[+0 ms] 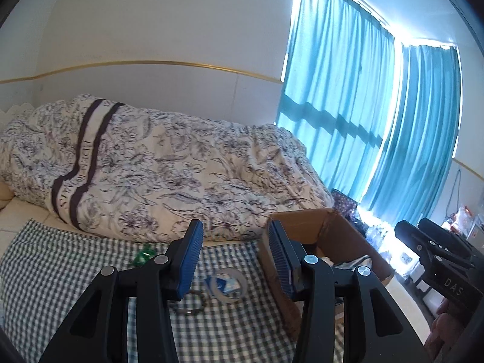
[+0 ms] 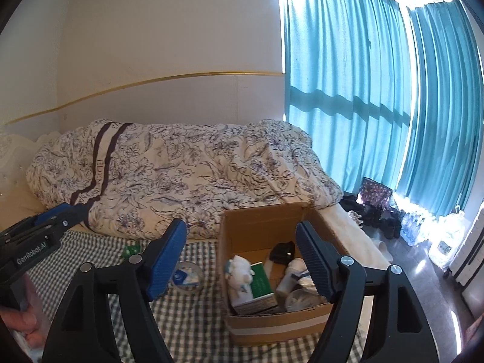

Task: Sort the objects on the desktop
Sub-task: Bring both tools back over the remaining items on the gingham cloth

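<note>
My left gripper is open and empty above a checked cloth. Under it lie a clear tape roll ringed around a blue-and-white packet, a metal ring and a small green item. My right gripper hangs open and empty over an open cardboard box. Inside the box are a white plush toy, a green carton, a black item and a white bottle. The tape roll lies left of the box.
A rumpled floral quilt is piled behind the cloth on the bed. Teal curtains cover the window at right. Bags and water bottles stand on the floor beyond the bed. A hand holds the left gripper's handle.
</note>
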### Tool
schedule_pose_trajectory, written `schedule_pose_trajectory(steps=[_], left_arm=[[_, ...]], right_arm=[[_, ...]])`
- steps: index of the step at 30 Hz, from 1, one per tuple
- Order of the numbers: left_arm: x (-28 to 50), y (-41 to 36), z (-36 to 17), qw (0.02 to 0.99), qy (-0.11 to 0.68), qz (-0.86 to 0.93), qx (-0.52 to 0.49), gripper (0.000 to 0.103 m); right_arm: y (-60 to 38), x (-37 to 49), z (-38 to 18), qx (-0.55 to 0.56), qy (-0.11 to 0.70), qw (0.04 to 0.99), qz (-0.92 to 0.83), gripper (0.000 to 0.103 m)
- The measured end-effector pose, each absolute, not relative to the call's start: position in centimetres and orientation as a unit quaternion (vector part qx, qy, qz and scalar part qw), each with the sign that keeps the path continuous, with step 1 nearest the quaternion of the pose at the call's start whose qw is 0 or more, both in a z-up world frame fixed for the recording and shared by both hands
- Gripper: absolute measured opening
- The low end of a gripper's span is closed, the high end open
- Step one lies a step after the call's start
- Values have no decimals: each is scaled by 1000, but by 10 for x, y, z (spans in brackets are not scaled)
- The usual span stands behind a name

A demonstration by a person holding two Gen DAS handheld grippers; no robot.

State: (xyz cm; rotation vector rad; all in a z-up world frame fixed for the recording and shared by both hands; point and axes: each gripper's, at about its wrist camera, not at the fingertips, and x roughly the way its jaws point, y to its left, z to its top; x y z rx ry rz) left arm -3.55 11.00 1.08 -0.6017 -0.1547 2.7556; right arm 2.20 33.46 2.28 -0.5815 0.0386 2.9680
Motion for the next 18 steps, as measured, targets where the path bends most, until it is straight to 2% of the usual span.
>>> schedule_pose_trajectory(steps=[4, 18], left_arm=[[-32, 78, 14, 133, -53, 968, -207, 47], [-19, -9, 17, 72, -52, 976, -197, 47]], right_arm=[[314, 19, 22, -195, 18, 41, 980, 76], [233, 18, 23, -178, -29, -4, 984, 98]])
